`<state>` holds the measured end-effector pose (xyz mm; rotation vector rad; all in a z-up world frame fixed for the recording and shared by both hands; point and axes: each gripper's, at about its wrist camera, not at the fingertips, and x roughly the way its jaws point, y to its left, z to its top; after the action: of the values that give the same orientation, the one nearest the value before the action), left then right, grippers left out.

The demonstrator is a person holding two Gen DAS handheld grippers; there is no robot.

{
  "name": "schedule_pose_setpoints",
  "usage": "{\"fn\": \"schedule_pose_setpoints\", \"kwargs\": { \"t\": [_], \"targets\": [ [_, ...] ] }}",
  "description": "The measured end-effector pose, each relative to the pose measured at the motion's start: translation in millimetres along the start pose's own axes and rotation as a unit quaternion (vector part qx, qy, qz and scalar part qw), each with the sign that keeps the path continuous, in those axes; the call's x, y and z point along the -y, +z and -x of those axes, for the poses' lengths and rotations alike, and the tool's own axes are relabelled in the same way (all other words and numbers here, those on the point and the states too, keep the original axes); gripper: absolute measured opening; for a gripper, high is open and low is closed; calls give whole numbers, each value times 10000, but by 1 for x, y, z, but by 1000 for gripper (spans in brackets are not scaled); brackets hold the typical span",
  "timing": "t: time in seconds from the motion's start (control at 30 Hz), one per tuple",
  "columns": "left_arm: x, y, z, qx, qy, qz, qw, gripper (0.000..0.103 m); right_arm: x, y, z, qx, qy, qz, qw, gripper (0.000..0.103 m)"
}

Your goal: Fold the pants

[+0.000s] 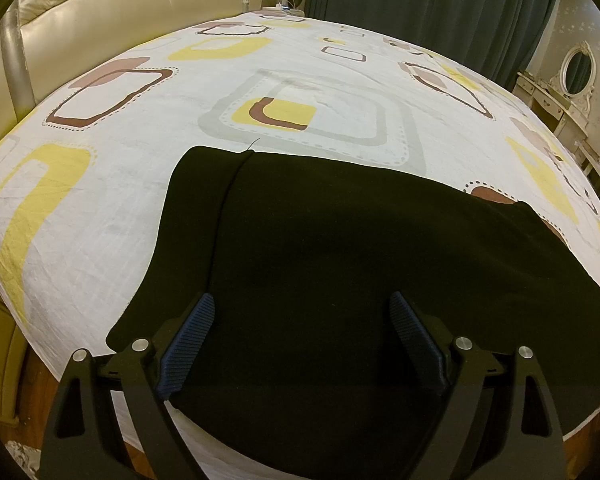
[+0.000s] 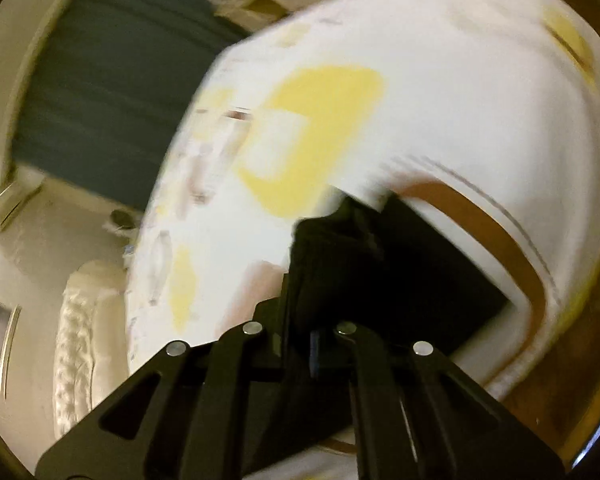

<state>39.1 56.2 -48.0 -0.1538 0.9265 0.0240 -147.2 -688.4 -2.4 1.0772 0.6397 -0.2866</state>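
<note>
Holding black pants (image 1: 340, 248) low-centre on the patterned bedsheet (image 1: 140, 152), we log: left gripper (image 1: 300, 332) jaws spread, empty above the cloth; right gripper (image 2: 312, 344) clamped on a pants edge amid blur; risk: fast swing could drag folded layers askew.

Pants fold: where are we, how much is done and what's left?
Done: the black pants lie on the patterned bedsheet as a broad, fairly flat slab, apparently folded at least once. In hand: the right gripper looks shut on a bunch of pants fabric, though that view is blurred. The left gripper is open over the near edge, holding nothing. Left: probably another fold, then release.
</note>
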Motion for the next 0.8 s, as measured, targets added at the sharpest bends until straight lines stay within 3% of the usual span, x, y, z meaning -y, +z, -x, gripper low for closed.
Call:
{"fn": "schedule_pose_setpoints", "kwargs": {
  "t": [0.13, 0.23, 0.33, 0.37, 0.47, 0.53, 0.6, 0.77, 0.8],
  "targets": [
    [0, 0, 0, 1, -4, 9, 10000, 89, -75, 27, 23, 341, 941, 770, 9920, 5],
    [0, 0, 0, -2, 12, 2, 10000, 89, -68, 29, 37, 553, 1158, 1059, 9861, 5],
    [0, 0, 0, 3, 2, -1, 10000, 89, 0, 21, 25, 363, 689, 681, 9946, 5],
    [-1, 0, 0, 6, -8, 2, 10000, 89, 30, 14, 13, 221, 246, 517, 9981, 6],
    [-1, 0, 0, -2, -22, 20, 10000, 89, 102, -4, -17, -324, -524, 51, 9981, 13],
    [-1, 1, 0, 0, -19, 23, 10000, 90, 131, -12, -12, -221, -178, -339, 9990, 15],
    [-1, 1, -1, -1, -8, 24, 10000, 90, 138, -11, -5, -131, -55, -482, 9987, 20],
    [0, 0, -1, 3, 2, 26, 10000, 90, 118, 3, 11, 53, -804, 223, 9965, 25],
    [0, 0, -1, 5, 1, 22, 10000, 90, 113, 6, 12, 69, -847, 333, 9958, 34]
  ]
}}
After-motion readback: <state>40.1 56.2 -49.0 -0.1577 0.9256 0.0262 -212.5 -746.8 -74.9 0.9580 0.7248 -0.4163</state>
